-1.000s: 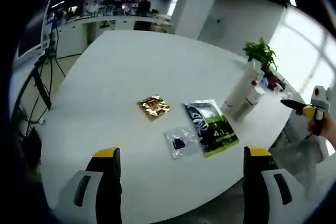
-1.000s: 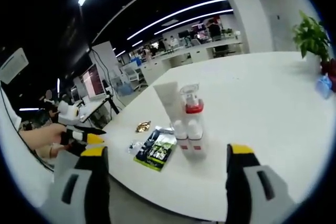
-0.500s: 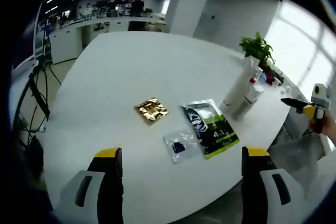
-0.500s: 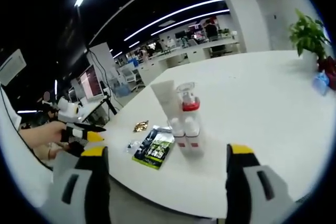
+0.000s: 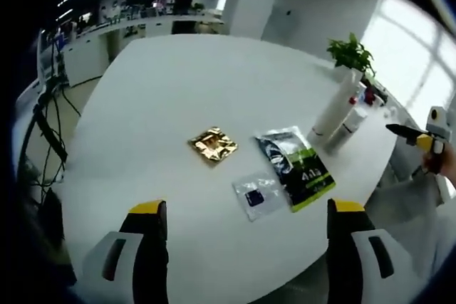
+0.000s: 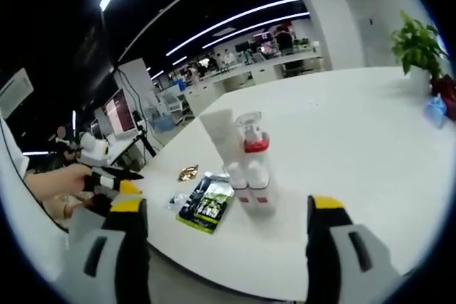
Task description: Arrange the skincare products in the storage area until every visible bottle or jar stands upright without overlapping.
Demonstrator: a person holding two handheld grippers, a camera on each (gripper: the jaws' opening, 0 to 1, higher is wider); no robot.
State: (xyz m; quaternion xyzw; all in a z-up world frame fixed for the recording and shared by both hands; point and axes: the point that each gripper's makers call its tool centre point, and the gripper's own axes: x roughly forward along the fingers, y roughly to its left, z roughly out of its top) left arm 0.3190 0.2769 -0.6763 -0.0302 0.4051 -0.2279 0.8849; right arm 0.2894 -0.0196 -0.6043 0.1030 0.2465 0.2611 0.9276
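Round white counter [image 5: 164,105]; tall white plastic tube [image 6: 219,139] and red-collared clear pump bottle [image 6: 252,154] stand upright, long axes vertical, touching; dark green-printed sachet [image 5: 295,167] lies flat left; left tool [image 5: 242,211] and right tool [image 6: 224,208] gape, holding nothing.

Three sachets [image 5: 296,167] flat mid-table [image 5: 171,90] — upright bottles [image 6: 246,165] clustered just beside them.

White table [image 5: 164,97] carries a gold foil packet [image 5: 212,144], dark green-edged sachet [image 5: 296,166], small clear pouch [image 5: 258,196], upright tube [image 6: 219,135], clustered bottles [image 6: 251,169] and potted plant [image 5: 351,55].
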